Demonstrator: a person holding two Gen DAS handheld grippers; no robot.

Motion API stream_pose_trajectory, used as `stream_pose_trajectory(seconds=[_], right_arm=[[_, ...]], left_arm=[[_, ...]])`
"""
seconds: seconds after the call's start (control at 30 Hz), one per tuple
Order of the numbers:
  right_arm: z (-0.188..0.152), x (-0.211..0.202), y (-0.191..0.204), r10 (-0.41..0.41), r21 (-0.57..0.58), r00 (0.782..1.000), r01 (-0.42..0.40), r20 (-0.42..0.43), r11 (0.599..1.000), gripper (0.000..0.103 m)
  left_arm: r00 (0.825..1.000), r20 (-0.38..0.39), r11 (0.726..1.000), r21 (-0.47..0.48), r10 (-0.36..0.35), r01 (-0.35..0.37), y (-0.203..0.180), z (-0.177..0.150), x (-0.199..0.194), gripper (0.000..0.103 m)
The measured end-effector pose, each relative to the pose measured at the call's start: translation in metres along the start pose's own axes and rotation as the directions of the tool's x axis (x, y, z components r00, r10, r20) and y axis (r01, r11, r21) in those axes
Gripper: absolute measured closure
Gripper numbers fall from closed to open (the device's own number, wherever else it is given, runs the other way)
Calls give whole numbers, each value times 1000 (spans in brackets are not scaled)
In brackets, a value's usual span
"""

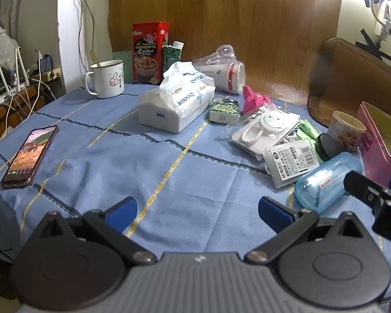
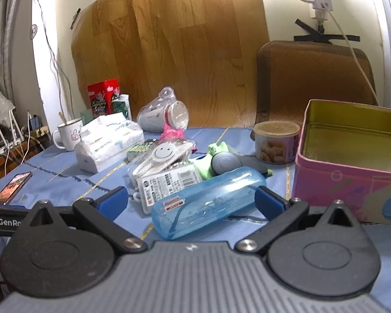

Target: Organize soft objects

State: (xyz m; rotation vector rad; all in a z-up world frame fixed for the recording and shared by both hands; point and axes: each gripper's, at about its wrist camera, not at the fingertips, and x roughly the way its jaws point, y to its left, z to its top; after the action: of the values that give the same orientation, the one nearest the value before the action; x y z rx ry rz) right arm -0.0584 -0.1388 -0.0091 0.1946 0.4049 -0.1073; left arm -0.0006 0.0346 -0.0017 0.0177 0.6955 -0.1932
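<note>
A white soft tissue pack lies on the blue tablecloth; it also shows in the right wrist view. A pink knitted piece lies behind a clear bag with a smiley tag. A green cloth sits under a grey round object. My left gripper is open and empty above bare cloth. My right gripper is open, with a clear blue case lying between its fingers on the table.
An open pink tin box stands at the right. A phone lies at the left. A mug, a red cereal box, a wrapped cup, a snack can and a labelled packet crowd the table.
</note>
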Motion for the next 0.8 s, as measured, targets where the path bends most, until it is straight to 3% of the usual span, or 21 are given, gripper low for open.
stream_pose_trajectory(seconds=[0.13, 0.4, 0.5, 0.57, 0.73, 0.8], right_arm=[[1, -3, -4, -25, 10, 998, 25, 52, 1000, 0], [-3, 10, -16, -29, 40, 999, 30, -14, 999, 1], [-4, 14, -22, -24, 51, 999, 26, -44, 998, 8], [-5, 19, -26, -13, 61, 997, 18, -72, 998, 22], [-8, 31, -38, 11, 109, 990, 4, -139, 994, 35], [-8, 37, -43, 19, 135, 987, 2, -158, 991, 35]], left_arm=[[999, -22, 999, 11, -31, 31, -2, 0, 2, 0], [995, -22, 995, 9, -95, 96, -2, 4, 7, 0], [992, -31, 993, -2, -121, 121, -1, 9, 15, 1], [988, -30, 989, -4, -150, 150, -3, 12, 20, 5], [968, -43, 969, 1, -248, 248, -9, 18, 36, 19], [938, -74, 940, -16, -340, 340, -11, 24, 45, 30]])
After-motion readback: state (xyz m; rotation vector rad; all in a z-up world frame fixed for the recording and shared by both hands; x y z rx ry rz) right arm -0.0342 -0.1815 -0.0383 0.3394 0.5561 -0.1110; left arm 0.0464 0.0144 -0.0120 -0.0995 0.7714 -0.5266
